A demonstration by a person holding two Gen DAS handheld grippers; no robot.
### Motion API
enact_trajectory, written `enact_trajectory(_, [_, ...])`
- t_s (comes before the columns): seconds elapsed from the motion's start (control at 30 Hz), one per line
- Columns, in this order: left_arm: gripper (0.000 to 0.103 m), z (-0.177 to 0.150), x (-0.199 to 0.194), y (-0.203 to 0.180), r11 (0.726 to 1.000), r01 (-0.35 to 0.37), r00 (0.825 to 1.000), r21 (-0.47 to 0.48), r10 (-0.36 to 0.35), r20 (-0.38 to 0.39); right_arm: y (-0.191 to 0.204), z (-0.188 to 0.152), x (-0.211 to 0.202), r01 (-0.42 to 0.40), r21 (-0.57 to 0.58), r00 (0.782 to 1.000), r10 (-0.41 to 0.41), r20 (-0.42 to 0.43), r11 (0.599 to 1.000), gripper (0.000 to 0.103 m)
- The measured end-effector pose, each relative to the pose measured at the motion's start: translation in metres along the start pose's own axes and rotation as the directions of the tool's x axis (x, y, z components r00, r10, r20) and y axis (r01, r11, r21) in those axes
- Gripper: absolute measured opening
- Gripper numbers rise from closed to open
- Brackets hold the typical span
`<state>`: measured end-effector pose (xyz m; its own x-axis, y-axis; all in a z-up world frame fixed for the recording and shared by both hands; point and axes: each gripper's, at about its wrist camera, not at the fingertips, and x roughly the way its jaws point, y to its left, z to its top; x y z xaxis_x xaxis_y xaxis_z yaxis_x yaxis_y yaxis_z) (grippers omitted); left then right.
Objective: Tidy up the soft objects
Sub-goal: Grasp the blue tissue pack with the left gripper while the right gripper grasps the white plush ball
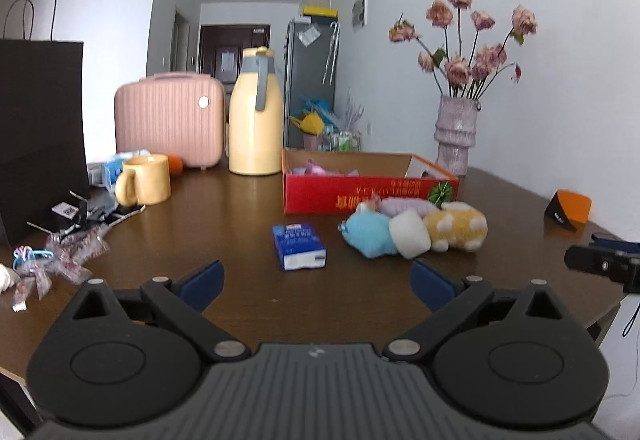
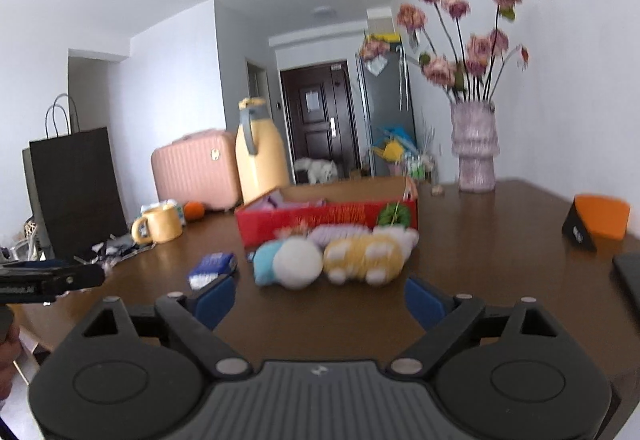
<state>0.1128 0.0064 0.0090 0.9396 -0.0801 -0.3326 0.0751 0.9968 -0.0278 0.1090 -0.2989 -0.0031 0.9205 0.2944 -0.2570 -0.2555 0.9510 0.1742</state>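
Both the left gripper point(image 1: 318, 286) and right gripper point(image 2: 318, 302) gape empty. Ahead, plush toys point(image 2: 332, 254) lie unsorted before the red box point(image 2: 320, 218), which already holds some purple items point(image 2: 280, 205).

Ahead of the blue-padded left gripper point(image 1: 317, 282) lie a blue-and-white packet point(image 1: 299, 246), a sky-blue plush point(image 1: 368, 234), a white plush point(image 1: 409, 233), a yellow plush with white patches point(image 1: 456, 226), a red box with gold lettering point(image 1: 370, 189), and a ribbed pink case point(image 1: 170, 118) beyond to its left.
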Motion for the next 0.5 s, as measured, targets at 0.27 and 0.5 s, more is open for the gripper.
enact_trajectory(0.27, [0.102,0.001,0.026,0.001,1.0,0.002,0.999,-0.015,-0.002,-0.035,0.002,-0.009,0.016,0.01,-0.018,0.999,-0.011,-0.041,1.0,0.092])
enact_trajectory(0.5, [0.102,0.007,0.064,-0.002,1.0,0.003,0.996,-0.012,-0.004,-0.086,-0.01,-0.007,0.042,0.015,0.007,0.996,-0.014,-0.083,1.0,0.091])
